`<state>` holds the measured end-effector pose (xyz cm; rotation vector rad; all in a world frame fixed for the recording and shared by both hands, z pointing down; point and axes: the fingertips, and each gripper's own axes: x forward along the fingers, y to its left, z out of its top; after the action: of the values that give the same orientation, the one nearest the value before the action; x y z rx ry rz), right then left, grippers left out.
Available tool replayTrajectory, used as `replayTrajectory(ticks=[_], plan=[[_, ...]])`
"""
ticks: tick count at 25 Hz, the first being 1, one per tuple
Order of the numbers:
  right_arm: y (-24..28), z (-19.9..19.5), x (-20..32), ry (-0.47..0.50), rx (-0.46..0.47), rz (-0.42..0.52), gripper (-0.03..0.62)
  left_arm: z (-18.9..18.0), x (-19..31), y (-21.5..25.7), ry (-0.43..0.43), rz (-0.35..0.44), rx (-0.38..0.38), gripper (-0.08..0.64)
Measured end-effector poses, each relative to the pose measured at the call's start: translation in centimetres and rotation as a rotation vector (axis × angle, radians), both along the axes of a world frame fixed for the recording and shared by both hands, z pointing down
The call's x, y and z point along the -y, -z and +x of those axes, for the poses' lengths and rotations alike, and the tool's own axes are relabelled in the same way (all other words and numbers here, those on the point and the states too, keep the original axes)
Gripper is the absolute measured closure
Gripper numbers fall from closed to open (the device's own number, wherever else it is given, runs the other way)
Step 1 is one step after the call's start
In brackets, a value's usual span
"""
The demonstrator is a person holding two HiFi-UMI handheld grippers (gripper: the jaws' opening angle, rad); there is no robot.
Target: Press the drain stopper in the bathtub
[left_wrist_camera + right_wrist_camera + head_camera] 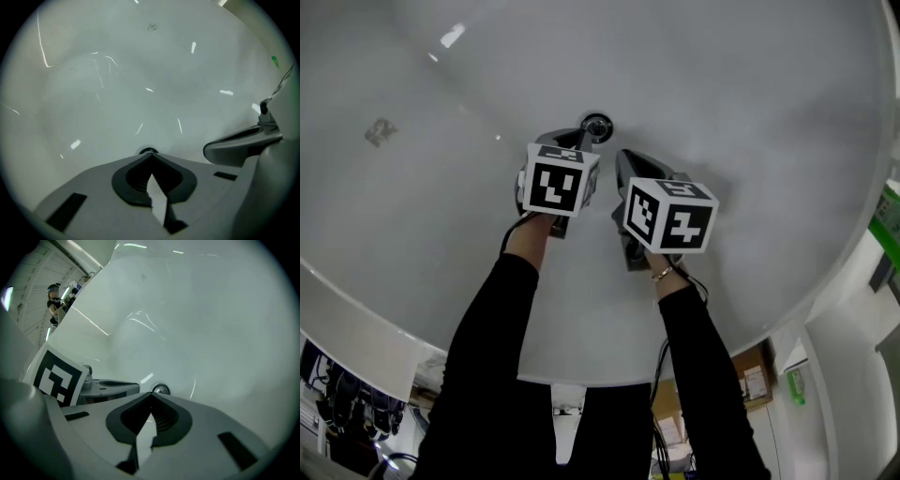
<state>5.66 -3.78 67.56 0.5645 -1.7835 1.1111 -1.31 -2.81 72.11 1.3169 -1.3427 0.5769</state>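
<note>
Grippers first: left gripper (579, 139) pinched to a closed point, nothing held, only a sliver of white tub (741, 103) showing through the gap lower down between the jaws. Probably shut on purpose, to serve as one blunt finger for pushing rather than two prongs liable to straddle the button. Aimed steeply down into the basin, tip just short of the stopper (596, 125); very near it, though contact not possible to confirm from any view. Right gripper (625, 159) likewise closed and empty, just beside the left and a little farther back from the drain, seemingly parked out of the way rather than lined up for the press. Stopper a small round chrome cap at the bottom of the tub, peeking out just past the closed tip in the left gripper view (148, 151) and a touch clearer, slightly right of the tip, in the right gripper view (161, 389). Black sleeves (487, 337) stretched out over the rim, a long reach needed to get at the floor of the basin. Judged stage: approach about done, press not yet made. Next, by this reading, a short straight push on the middle of the cap; risk of skidding off shiny metal onto slick enamel if off-centre.
</note>
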Motion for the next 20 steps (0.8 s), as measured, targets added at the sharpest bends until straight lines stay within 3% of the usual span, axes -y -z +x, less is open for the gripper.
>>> replayTrajectory(ticks=[20], plan=[[7.2,-0.2,0.6,-0.039,0.012,0.064,0.591,-2.1,-0.2,10.6,-0.047,0.081,0.004,0.555]])
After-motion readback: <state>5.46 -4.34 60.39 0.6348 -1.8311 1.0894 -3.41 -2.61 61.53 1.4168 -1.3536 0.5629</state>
